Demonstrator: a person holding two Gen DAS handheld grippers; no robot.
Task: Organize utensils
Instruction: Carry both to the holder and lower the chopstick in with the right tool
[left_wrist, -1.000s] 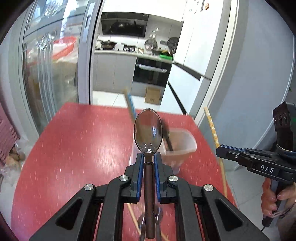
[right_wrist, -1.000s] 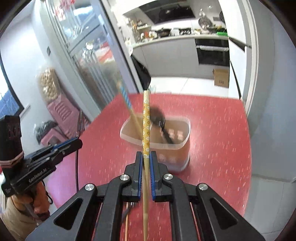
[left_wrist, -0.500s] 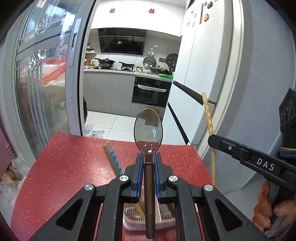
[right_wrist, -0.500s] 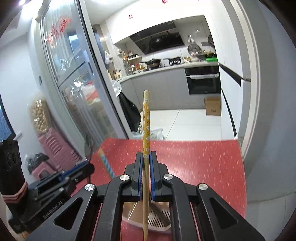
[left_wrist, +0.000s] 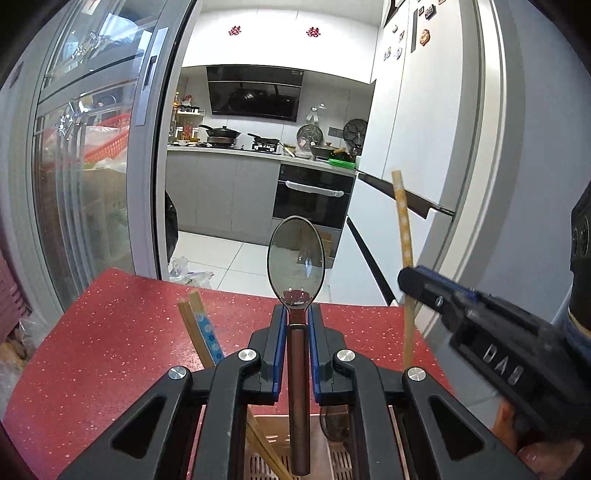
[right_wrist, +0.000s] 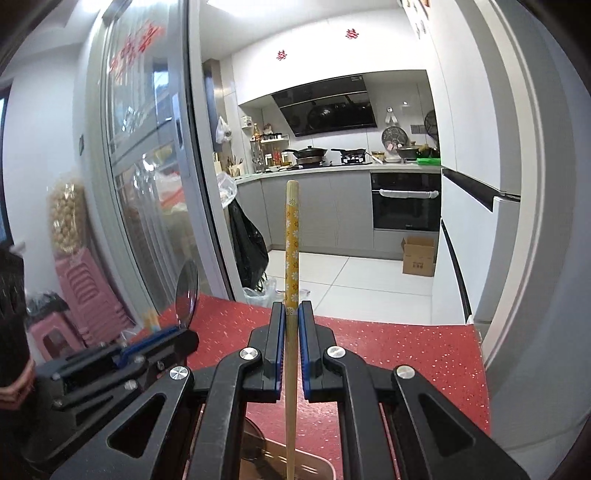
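Ok so both tongs are loaded rn. Left tongs (left_wrist: 295, 325) are clamped tight on the neck of a spoon (left_wrist: 295, 254), blue pads squeezing right under the bowl, w/ the brown handle running back down between the black arms. Spoon sticks up and fwd, bowl facing the cam, shiny enough to mirror the room.

Right tongs (right_wrist: 291, 325) are pinched nearly all the way closed on a single chopstick (right_wrist: 291, 243), the one w/ the yellow band and little white flowers. It points up and fwd too; the plain wood end drops down toward the bottom of the frame. In the left cam you can see that same chopstick off to the right, poking up past the other tongs' tip, slightly tilted.

Both are over the red speckled desk (left_wrist: 110, 350). Right below the tongs, at the bottom edge of both views, there's a pale plastic utensil bin (left_wrist: 269, 458) w/ a slotted bottom, mostly hidden by the black arms. A pair of wooden chopsticks w/ a blue patterned band (left_wrist: 203, 332) leans out of it, tips up to the left of the spoon. Something dark and round sits in the bin too; can't tell what it is.

Bg: open kitchen w/ oven, range hood, pans on the stove, glass sliding door on the left, white fridge on the right. Bit of a hand (left_wrist: 546, 454) shows bottom right of the left cam, holding the right tool's grip.
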